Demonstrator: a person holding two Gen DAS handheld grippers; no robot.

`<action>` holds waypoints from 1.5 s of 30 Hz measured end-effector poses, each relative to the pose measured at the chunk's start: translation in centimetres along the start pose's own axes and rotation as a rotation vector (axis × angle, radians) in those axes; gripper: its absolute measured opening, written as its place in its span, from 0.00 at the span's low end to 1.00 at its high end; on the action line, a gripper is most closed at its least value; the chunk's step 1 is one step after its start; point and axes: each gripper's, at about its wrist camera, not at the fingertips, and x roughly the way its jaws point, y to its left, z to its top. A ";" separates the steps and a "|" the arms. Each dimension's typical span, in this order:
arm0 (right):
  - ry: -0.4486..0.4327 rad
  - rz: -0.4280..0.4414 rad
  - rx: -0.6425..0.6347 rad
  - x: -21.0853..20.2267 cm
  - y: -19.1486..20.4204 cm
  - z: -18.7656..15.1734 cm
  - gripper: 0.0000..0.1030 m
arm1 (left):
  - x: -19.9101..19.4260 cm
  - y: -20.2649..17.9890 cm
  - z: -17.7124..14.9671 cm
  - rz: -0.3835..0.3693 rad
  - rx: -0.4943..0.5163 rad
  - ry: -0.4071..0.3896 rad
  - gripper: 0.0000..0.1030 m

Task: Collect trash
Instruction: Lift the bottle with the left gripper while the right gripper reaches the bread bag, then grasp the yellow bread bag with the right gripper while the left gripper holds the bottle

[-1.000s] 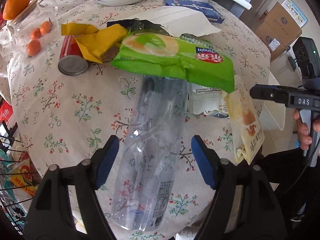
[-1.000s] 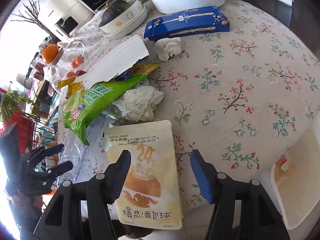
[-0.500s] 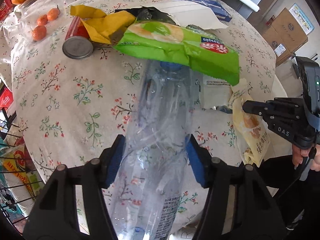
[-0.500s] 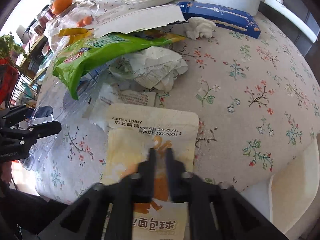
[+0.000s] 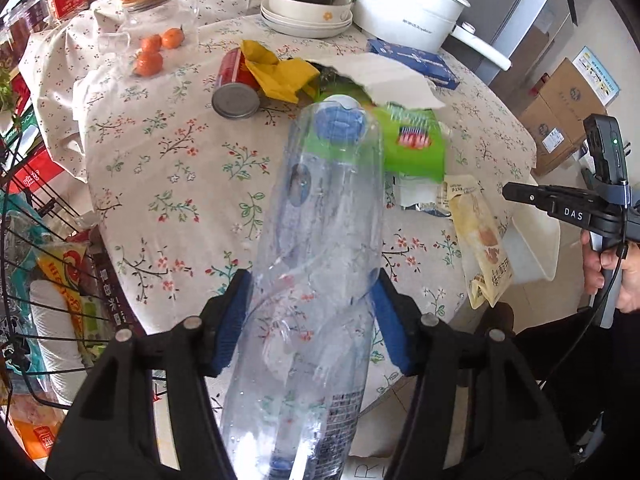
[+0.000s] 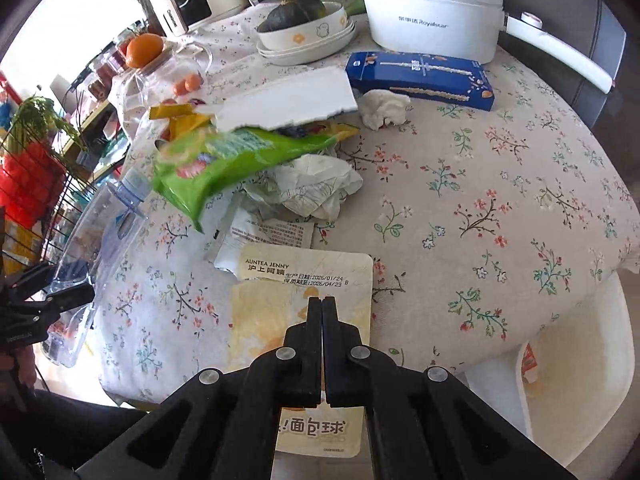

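My left gripper (image 5: 312,322) is shut on a clear plastic bottle (image 5: 316,264) with a blue cap and holds it raised off the table; the bottle also shows in the right wrist view (image 6: 96,240). My right gripper (image 6: 322,312) is shut on a pale yellow snack pouch (image 6: 272,304) at the table's near edge; the pouch hangs at the table edge in the left wrist view (image 5: 480,240). A green snack bag (image 6: 240,156), crumpled wrappers (image 6: 316,188), a yellow wrapper (image 5: 280,76), a tipped red can (image 5: 234,88) and a tissue ball (image 6: 382,106) lie on the floral tablecloth.
A white bin (image 6: 568,380) stands below the table edge at right. A white pot (image 6: 432,8), stacked bowls with a squash (image 6: 304,28), a blue box (image 6: 420,78), torn white card (image 6: 288,104), a glass jar with oranges (image 5: 160,36) sit behind. A wire rack (image 5: 36,280) stands left.
My left gripper closed on the bottle and lifted it off the table, tilting it up. My right gripper closed on the yellow pouch and drew it back toward the table edge.
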 end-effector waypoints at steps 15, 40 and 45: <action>0.127 -0.075 -0.063 4.4 6.0 -2.1 0.70 | -0.2 -1.0 0.9 -0.037 -0.110 -0.094 0.60; -0.018 -0.091 -0.044 1.2 4.3 0.1 0.05 | -0.5 0.5 1.3 -0.083 -0.162 -0.138 0.60; -0.057 -0.070 -0.014 -0.4 3.2 1.1 0.05 | -0.5 0.2 1.7 -0.081 -0.162 -0.148 0.60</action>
